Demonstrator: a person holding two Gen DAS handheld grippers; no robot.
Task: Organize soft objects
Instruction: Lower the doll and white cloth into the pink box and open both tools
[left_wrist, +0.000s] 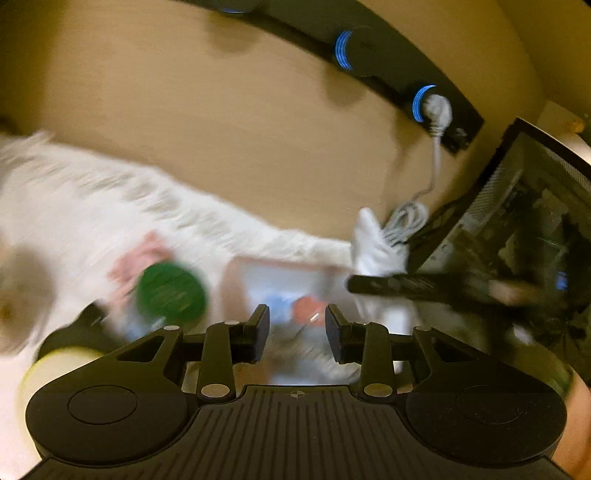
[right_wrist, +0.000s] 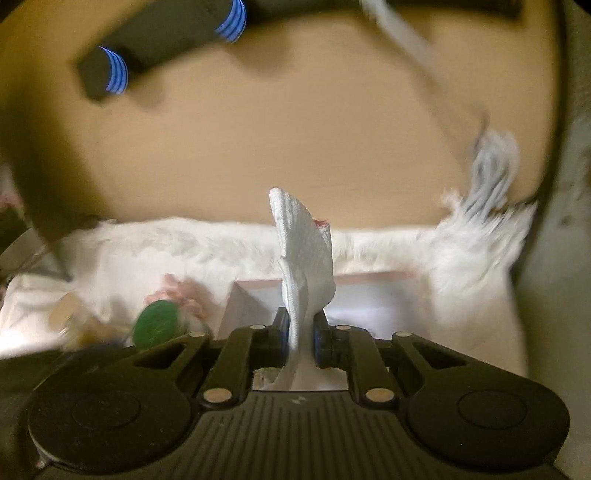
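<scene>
My right gripper is shut on a white cloth that stands up between its jaws, above a pale open box on a white furry rug. In the left wrist view the same cloth hangs from the right gripper's dark finger at the right. My left gripper is open and empty, just above the box, which holds blue and red soft items. A green round pad and a pink fuzzy thing lie to the left of the box.
The tan wall carries a black strip with blue-ringed sockets and a white plug with a coiled cable. A dark glass-sided case stands at the right. A yellow-topped object lies at the lower left.
</scene>
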